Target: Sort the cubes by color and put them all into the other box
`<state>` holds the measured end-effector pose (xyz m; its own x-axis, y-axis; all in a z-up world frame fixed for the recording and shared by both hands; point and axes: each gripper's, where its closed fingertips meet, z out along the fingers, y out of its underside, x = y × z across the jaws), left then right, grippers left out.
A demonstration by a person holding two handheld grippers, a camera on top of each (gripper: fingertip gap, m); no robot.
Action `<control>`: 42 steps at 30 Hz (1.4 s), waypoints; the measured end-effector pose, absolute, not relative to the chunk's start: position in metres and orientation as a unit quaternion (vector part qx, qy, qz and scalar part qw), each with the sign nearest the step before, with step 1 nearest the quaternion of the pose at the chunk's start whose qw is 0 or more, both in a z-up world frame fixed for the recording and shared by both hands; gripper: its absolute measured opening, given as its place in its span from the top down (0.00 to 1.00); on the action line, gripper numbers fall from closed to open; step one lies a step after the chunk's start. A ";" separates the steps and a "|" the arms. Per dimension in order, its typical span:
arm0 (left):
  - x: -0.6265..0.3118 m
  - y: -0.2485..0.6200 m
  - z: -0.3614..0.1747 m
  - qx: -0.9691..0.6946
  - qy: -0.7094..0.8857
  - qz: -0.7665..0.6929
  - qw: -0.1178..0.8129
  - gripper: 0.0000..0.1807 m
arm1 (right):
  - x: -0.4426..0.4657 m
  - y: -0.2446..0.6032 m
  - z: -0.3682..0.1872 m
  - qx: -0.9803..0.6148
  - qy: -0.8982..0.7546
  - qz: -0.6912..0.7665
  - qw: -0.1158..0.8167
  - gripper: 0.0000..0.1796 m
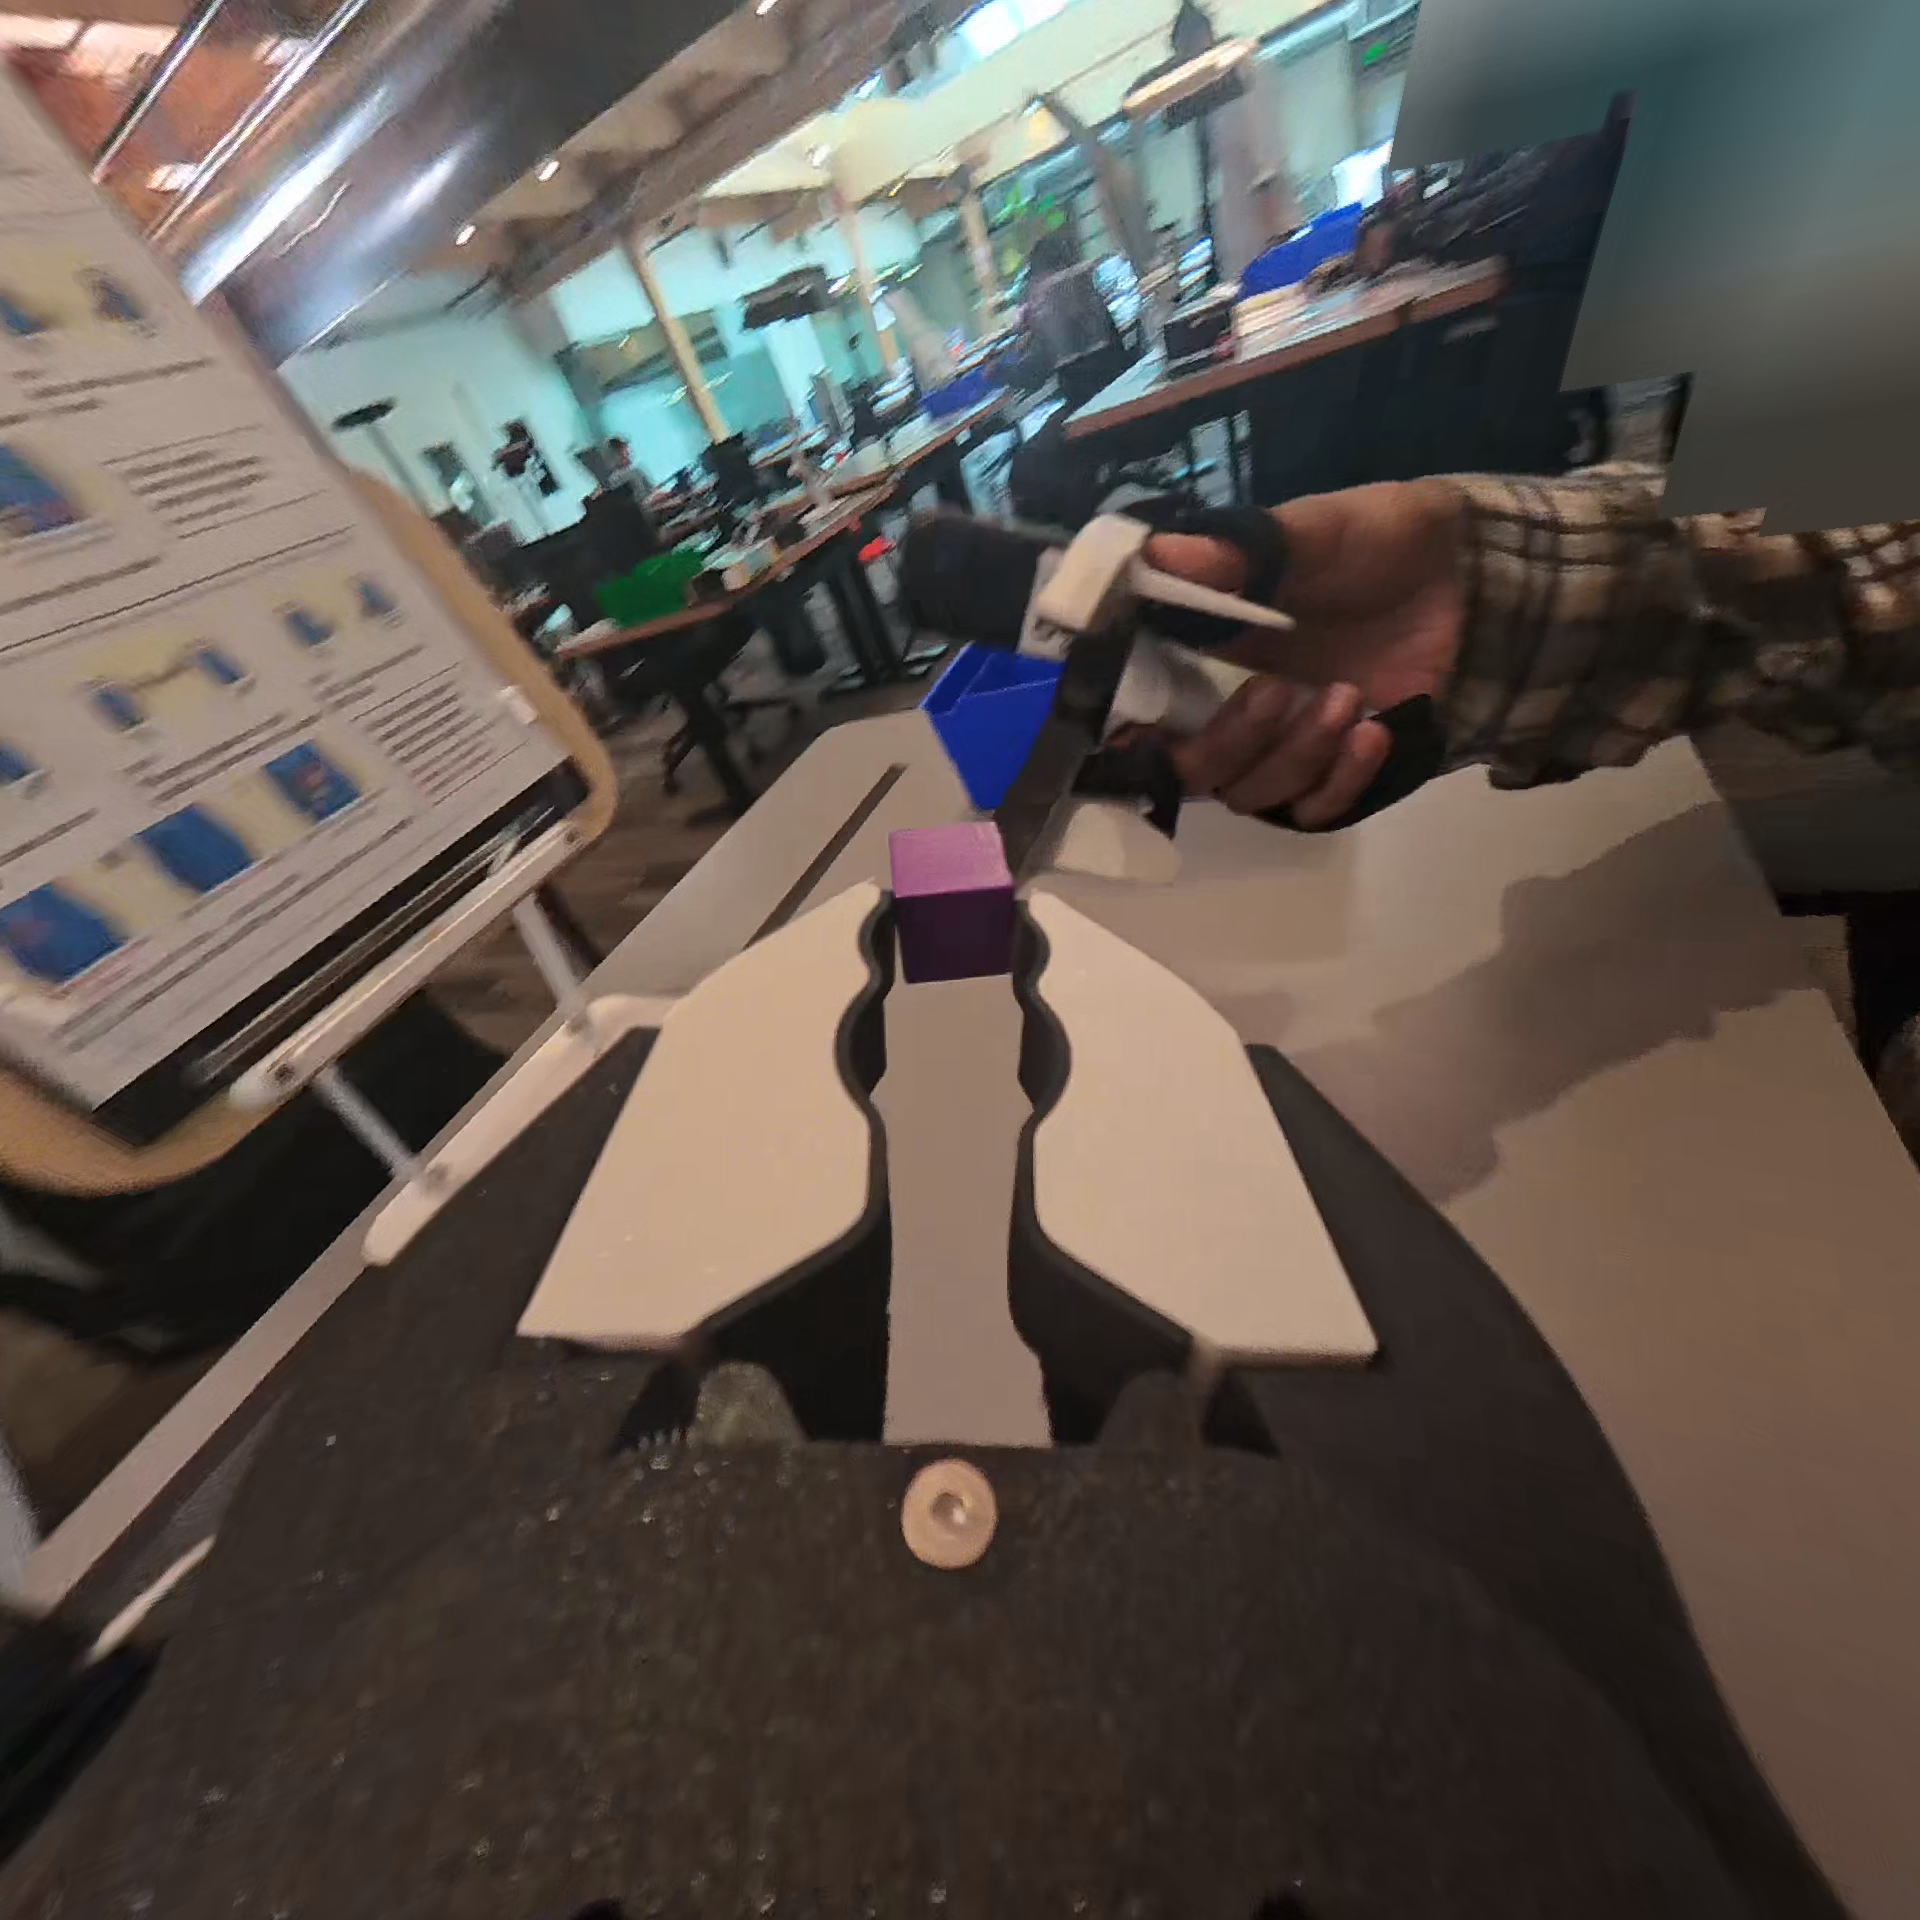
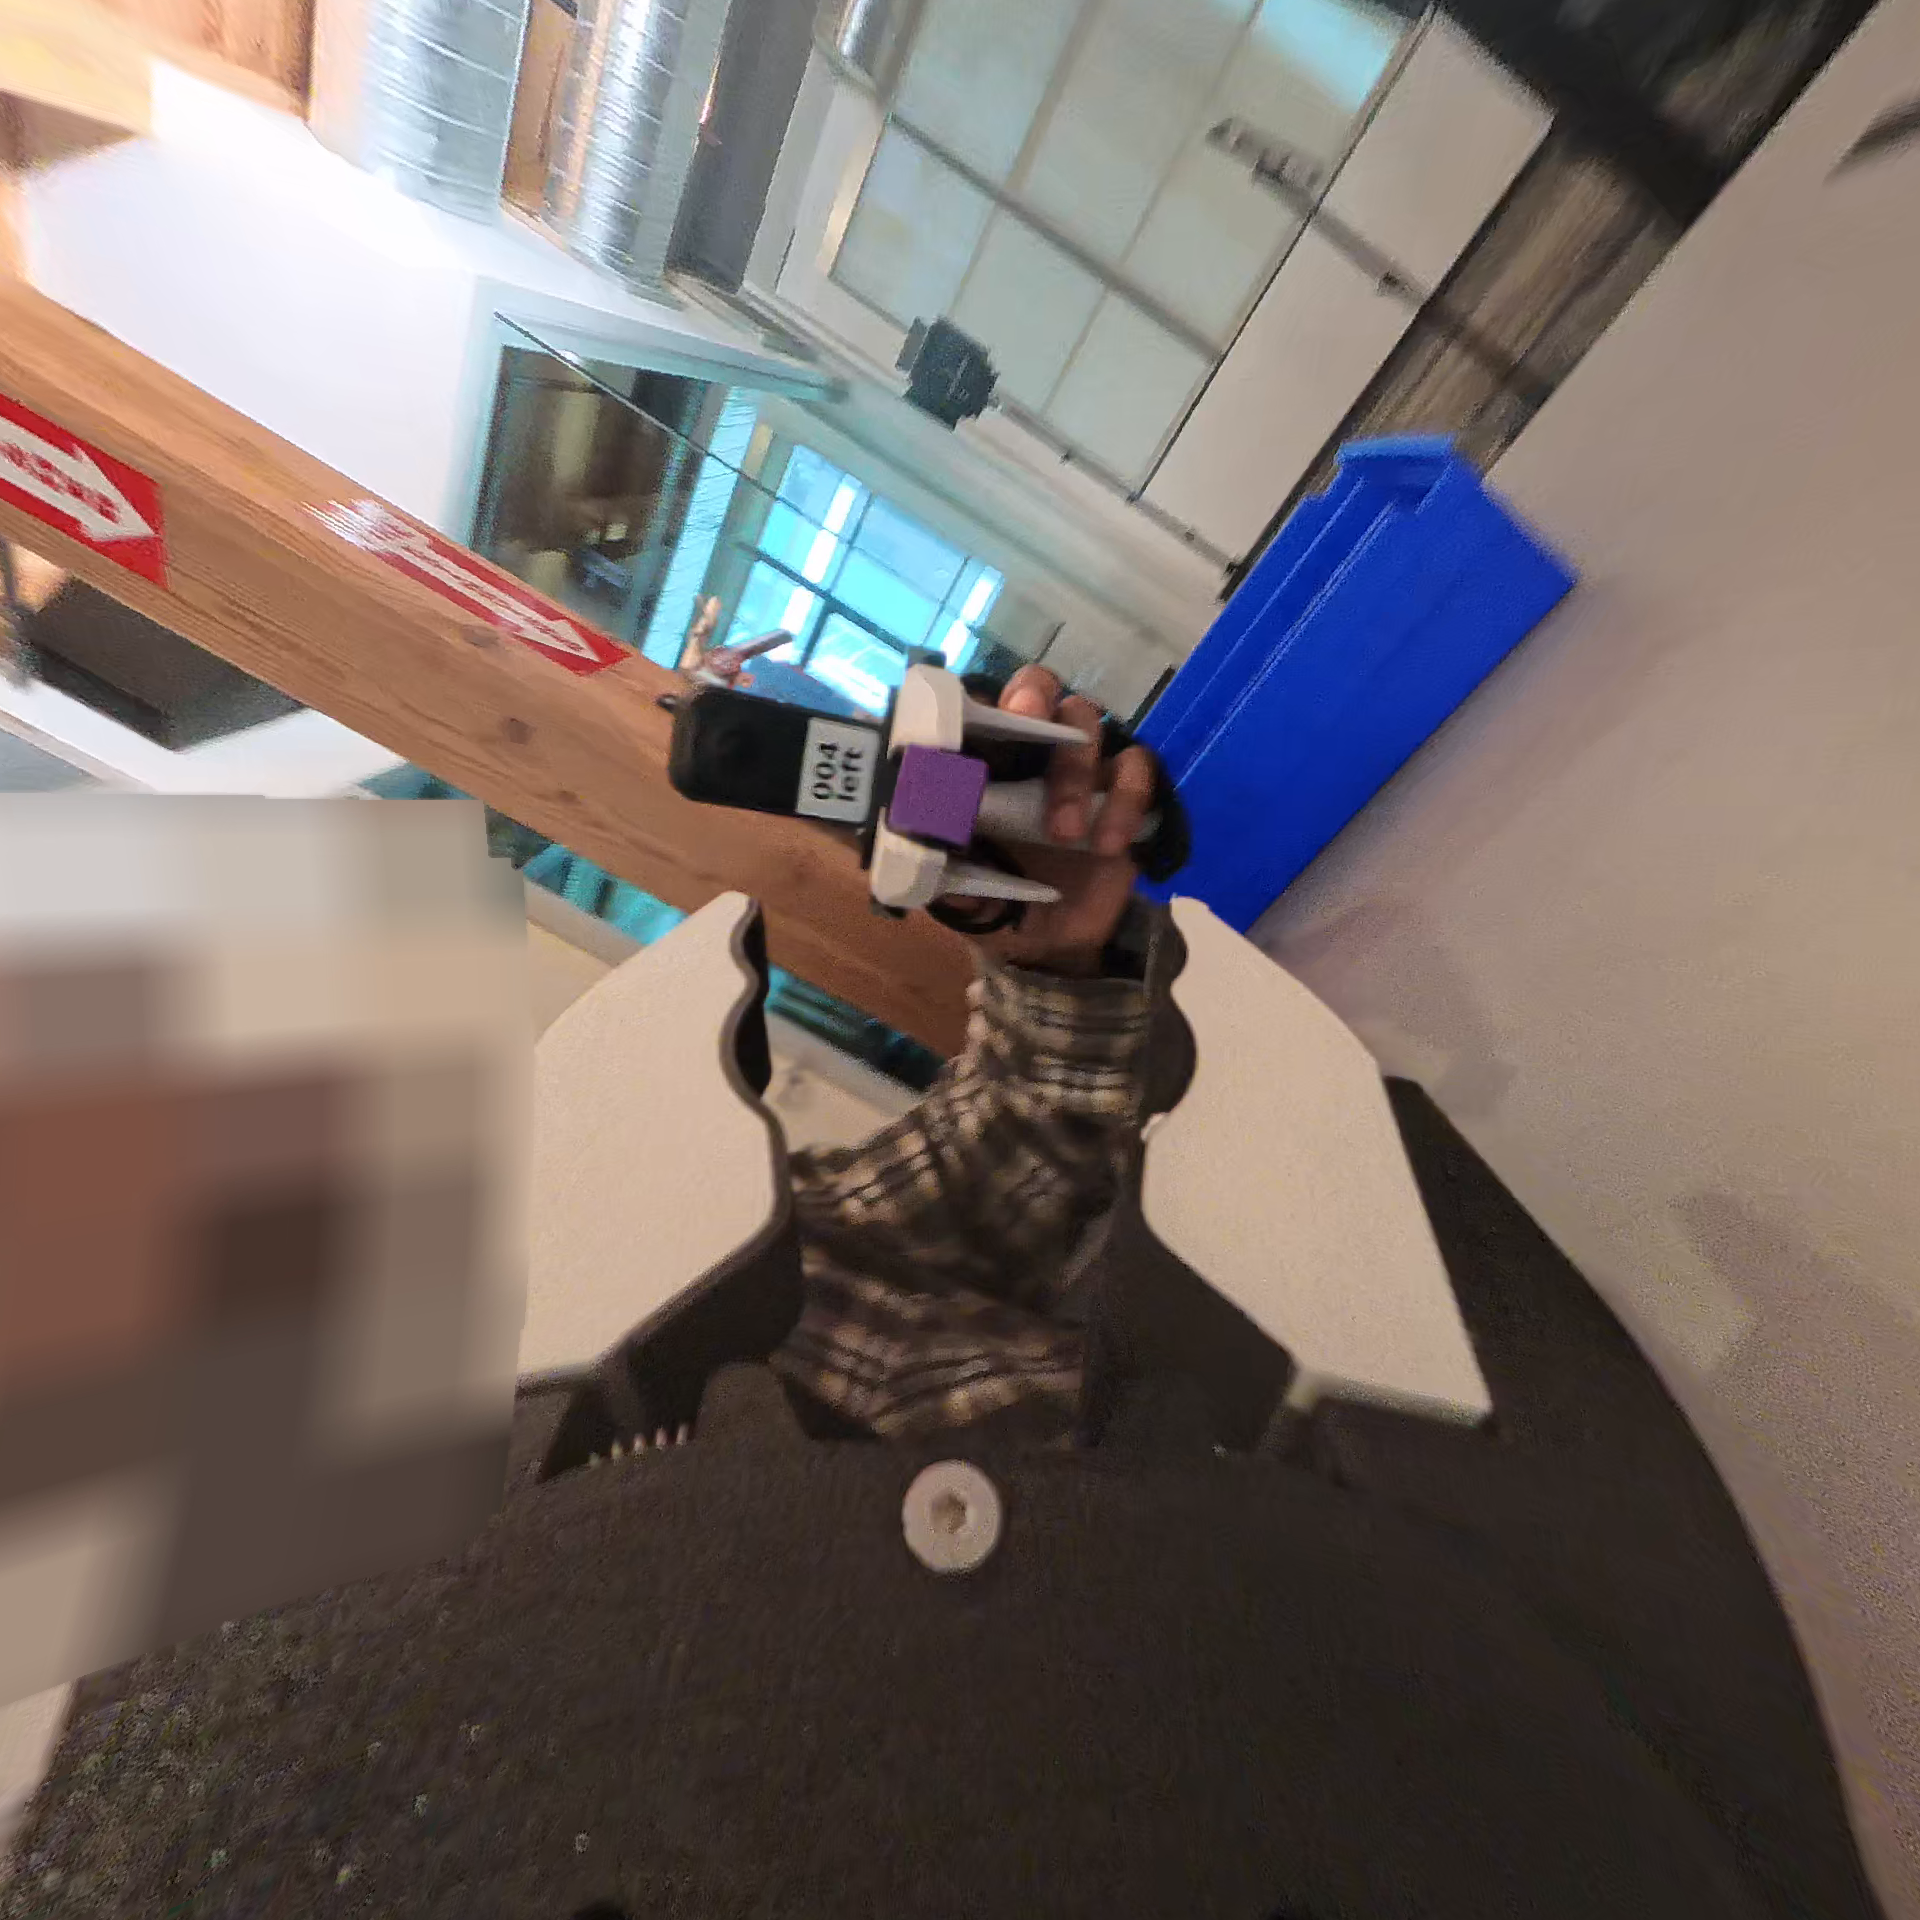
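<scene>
Grey and smooth, the table (image 1: pixel 1455 935) is carrying the scene, with a soft shadow lying on its top. Around it a large workshop room is showing: long wooden benches (image 1: pixel 1299 343), blue bins far away, and a thick wooden beam (image 2: pixel 416 644) with red stickers in the right wrist view. At the left side an instruction board (image 1: pixel 208 623) is standing on thin white legs; its pictures are blurred.

The left claw (image 1: pixel 953 925) is pinching a purple cube (image 1: pixel 951 902) between its white fingertips, above the table. The same cube (image 2: pixel 938 795) is also showing in the right wrist view, in front of the blue box.

The right claw (image 2: pixel 961 945) is standing spread, with nothing between its fingers; only a plaid sleeve (image 2: pixel 987 1195) is showing through the gap. In the left wrist view this claw is pointing down near the table, held by a hand (image 1: pixel 1320 665).

A blue box (image 1: pixel 992 717) is standing on the table behind the cube, half hidden by the right claw, so I cannot tell what is inside. In the right wrist view the box (image 2: pixel 1351 675) is turned sideways and its inside is not showing. Both pictures are blurred at the edges.
</scene>
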<state>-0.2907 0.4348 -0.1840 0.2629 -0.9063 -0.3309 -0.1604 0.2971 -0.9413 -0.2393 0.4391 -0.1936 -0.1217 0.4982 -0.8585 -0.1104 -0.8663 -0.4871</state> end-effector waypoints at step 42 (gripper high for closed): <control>-0.213 0.445 -0.279 -0.546 0.508 -0.352 0.566 0.66 | 0.238 0.522 -0.341 -0.968 -0.072 0.044 0.236 0.87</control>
